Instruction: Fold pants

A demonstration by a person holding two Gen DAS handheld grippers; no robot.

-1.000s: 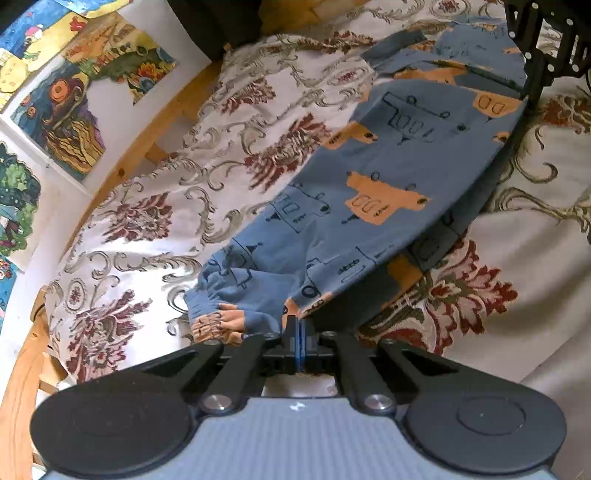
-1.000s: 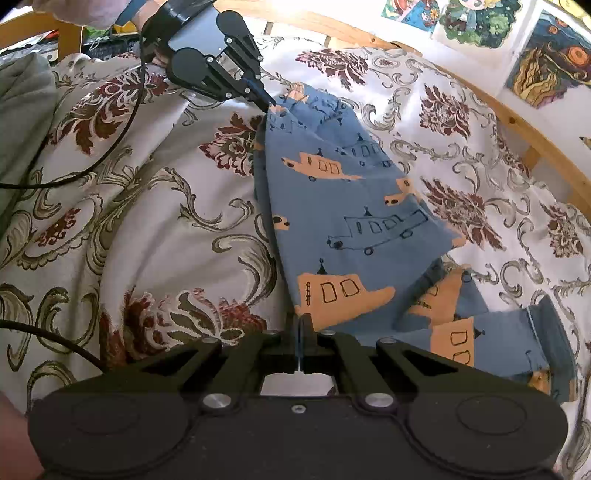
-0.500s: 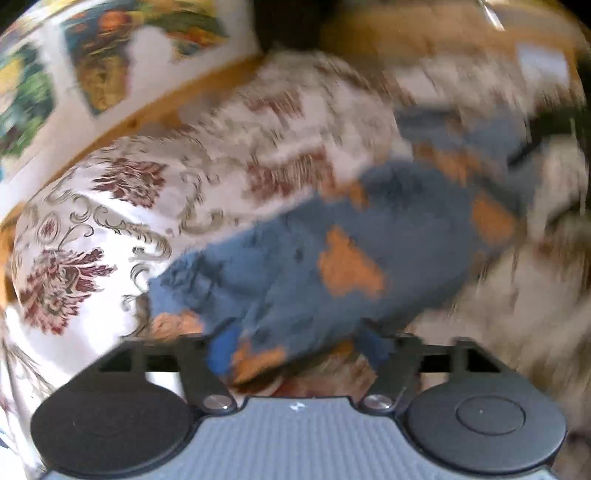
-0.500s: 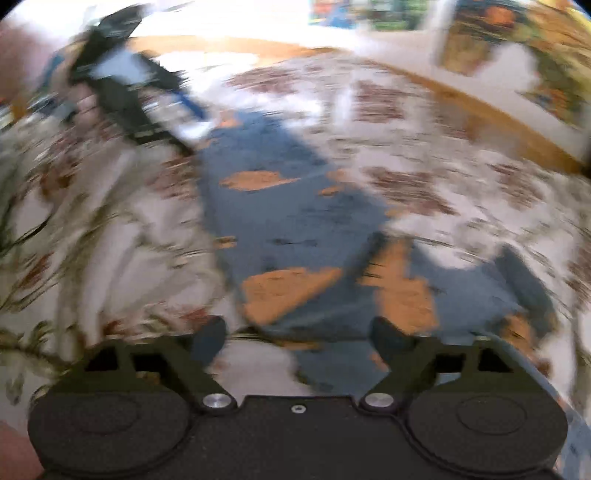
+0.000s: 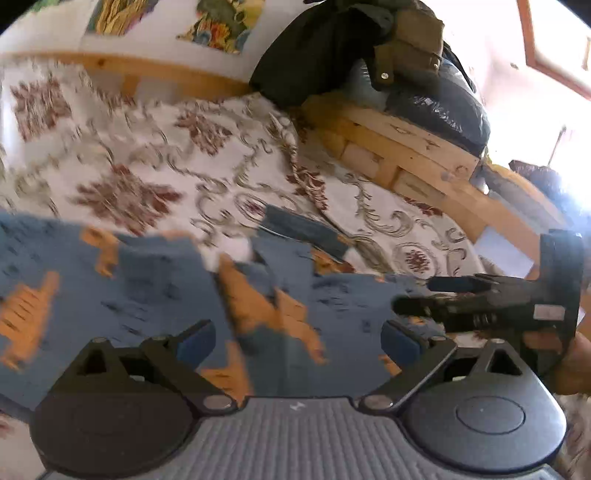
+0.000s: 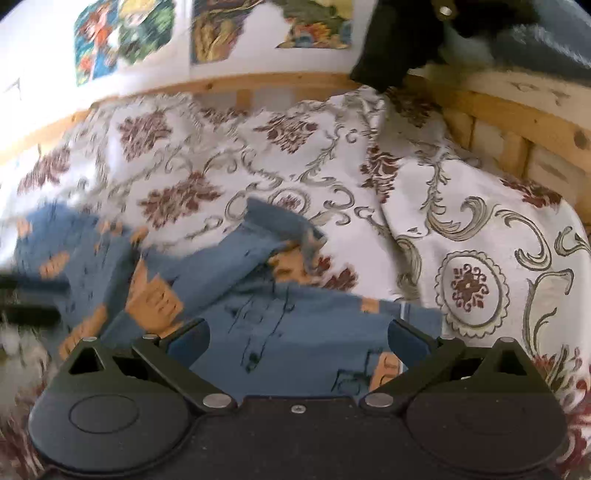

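Blue pants [image 5: 147, 295] with orange prints lie rumpled on the patterned bedspread [image 5: 147, 155]. My left gripper [image 5: 298, 339] hovers open just above the cloth, holding nothing. In the left wrist view the right gripper's black fingers [image 5: 461, 284] reach in from the right over the pants. In the right wrist view my right gripper [image 6: 298, 339] is open above the pants [image 6: 277, 325], whose one leg [image 6: 258, 236] runs off toward the far side. Motion blur smears the cloth on the left of both views.
A wooden bed frame [image 5: 417, 162] rims the bedspread at the back and right. Dark bags and clothing [image 5: 369, 55] are piled on it. Coloured pictures [image 6: 236, 33] hang on the wall behind. A hand [image 5: 572, 365] holds the right gripper.
Both grippers were shut on the pants a second ago and are now open. Both cameras have swung round toward the bed's end, and the pants have dropped onto the bedspread.
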